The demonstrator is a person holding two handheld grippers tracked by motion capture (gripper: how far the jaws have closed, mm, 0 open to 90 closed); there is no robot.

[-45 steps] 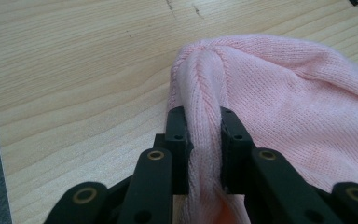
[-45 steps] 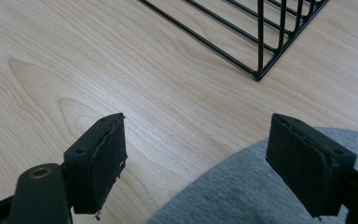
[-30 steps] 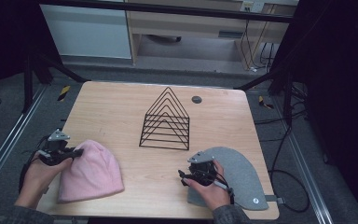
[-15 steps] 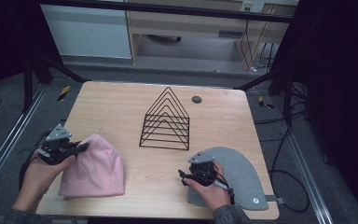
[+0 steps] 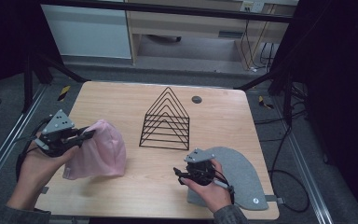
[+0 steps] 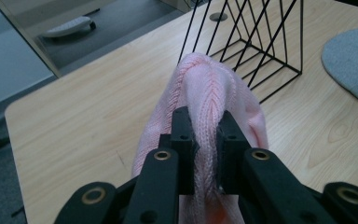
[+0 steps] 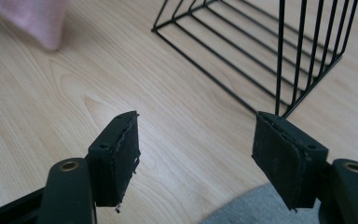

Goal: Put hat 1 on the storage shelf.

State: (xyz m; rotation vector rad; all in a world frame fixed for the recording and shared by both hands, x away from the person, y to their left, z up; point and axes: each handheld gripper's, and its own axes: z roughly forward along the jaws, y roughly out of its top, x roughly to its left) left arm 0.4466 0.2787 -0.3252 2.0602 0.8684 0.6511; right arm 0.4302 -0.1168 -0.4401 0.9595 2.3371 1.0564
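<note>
My left gripper [image 6: 204,140] pinches the pink beanie [image 5: 100,149], half lifted off the counter [image 5: 121,100]; right gripper [image 7: 196,154] jaws, closing lately, are spread, empty (placement left).

The left claw [image 5: 87,134] is raised off the worktop at the left, held level and pointing toward the middle — its jaws pinched tight on a fold of pink knit. The left hand [image 5: 39,161] grips its body, forearm coming in from the bottom edge. The right claw [image 5: 177,173] sits low — its jaws have just been closing, apart, nothing between them.
</note>
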